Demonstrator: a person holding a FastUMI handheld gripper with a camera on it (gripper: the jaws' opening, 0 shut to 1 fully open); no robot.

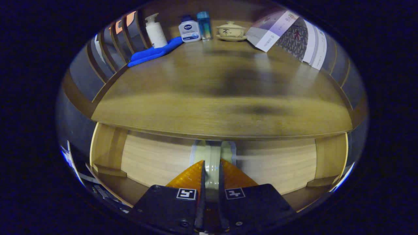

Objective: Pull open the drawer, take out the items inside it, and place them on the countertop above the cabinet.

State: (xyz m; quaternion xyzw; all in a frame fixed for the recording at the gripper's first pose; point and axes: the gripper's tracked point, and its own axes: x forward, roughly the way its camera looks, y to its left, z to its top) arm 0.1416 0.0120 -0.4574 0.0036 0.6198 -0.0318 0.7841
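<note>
Gripper (211,169) fingers are nearly together, and between them we see the pale drawer handle (212,156); both fingers appear to press on it, though the contact faces are hidden by the fingers themselves. The handle's long axis runs vertically, in line with the slot between the fingers, so the pull must go straight back along the gripper's own axis. The handle sits at the middle of the light wood drawer front (156,160), which lies flush under the countertop (222,107) edge; we judge the drawer not yet opened and its contents unseen. Beyond the handle, at the countertop's far edge, stand a pump bottle (155,31), a blue cloth (153,52), a lidded cup (231,31) and a box (274,29).
</note>
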